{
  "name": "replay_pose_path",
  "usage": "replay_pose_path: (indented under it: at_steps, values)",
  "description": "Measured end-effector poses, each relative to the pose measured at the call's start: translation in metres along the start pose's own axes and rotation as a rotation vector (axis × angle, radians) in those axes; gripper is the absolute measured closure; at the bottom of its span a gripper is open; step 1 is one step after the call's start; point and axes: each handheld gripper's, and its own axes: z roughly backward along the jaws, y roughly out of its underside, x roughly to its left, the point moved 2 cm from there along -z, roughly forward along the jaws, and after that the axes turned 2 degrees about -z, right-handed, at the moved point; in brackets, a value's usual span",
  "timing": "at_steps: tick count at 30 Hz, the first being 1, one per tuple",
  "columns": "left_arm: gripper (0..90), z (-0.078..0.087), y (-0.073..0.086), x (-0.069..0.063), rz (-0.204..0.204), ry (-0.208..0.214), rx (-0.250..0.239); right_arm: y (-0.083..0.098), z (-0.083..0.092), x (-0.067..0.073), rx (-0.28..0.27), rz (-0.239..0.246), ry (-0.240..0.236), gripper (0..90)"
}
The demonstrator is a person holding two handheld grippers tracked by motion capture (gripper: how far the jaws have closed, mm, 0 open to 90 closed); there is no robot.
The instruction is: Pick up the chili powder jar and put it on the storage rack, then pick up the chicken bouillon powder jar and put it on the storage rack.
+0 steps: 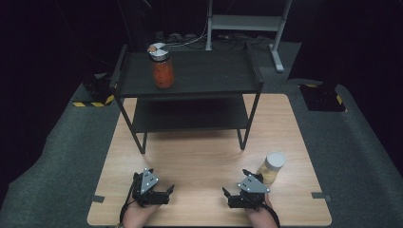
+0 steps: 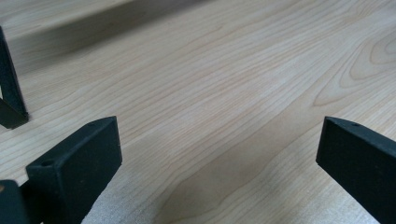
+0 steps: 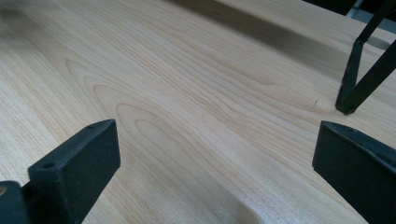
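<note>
High view: left gripper (image 1: pixel 160 190) and right gripper (image 1: pixel 236 189) rest low on the pale wooden table (image 1: pixel 199 156), and the small cream-lidded jar of yellowish contents (image 1: pixel 272 167) stands at about 2 o'clock, just beside the right gripper; risk, in my judgement, is a jaw clipping and toppling it on approach. Left gripper view: jaws wide apart, holding nothing, black shelf leg (image 2: pixel 10 88) at 10 o'clock. Right gripper view: jaws likewise wide and empty, black shelf foot (image 3: pixel 351 84) at 2 o'clock.

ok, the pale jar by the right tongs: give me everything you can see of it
The pale jar is a small cylinder with yellowish, creamy contents and a flat off-white lid, apparently shut. It stands upright on the wooden table, near the front right, clear of the black shelf rack. The right tongs lie just to its left with jaws open; the high view cannot settle whether their body touches the jar. The material is too small to judge.
</note>
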Motion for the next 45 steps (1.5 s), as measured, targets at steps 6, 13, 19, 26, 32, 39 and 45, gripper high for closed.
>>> replay_pose_path:
  at_steps: [6, 13, 19, 26, 32, 39, 45]
  values:
    - [0.8, -0.002, -0.004, -0.006, -0.053, -0.007, 0.022, 0.001, 0.001, 0.000, -0.005, 0.012, -0.008, 0.4]
    - [0.9, -0.003, -0.005, -0.007, -0.071, -0.004, 0.031, 0.000, 0.000, -0.003, 0.000, 0.005, -0.022, 0.3]
    - [0.9, -0.002, -0.005, -0.007, -0.080, 0.003, 0.026, 0.001, 0.001, -0.005, -0.006, -0.001, -0.030, 0.3]
    - [0.9, -0.003, -0.005, -0.006, -0.088, 0.011, 0.030, 0.000, 0.000, -0.007, 0.002, 0.000, -0.038, 0.2]
    - [1.0, -0.004, -0.007, -0.009, -0.110, 0.008, 0.039, 0.003, 0.002, -0.007, -0.014, -0.007, -0.034, 0.2]
    - [1.0, -0.004, -0.008, -0.008, -0.112, 0.013, 0.043, 0.005, 0.005, -0.010, -0.045, -0.010, -0.040, 0.4]
    - [1.0, -0.006, -0.008, -0.010, -0.123, 0.015, 0.041, 0.003, 0.017, -0.008, -0.098, -0.010, -0.037, 0.3]
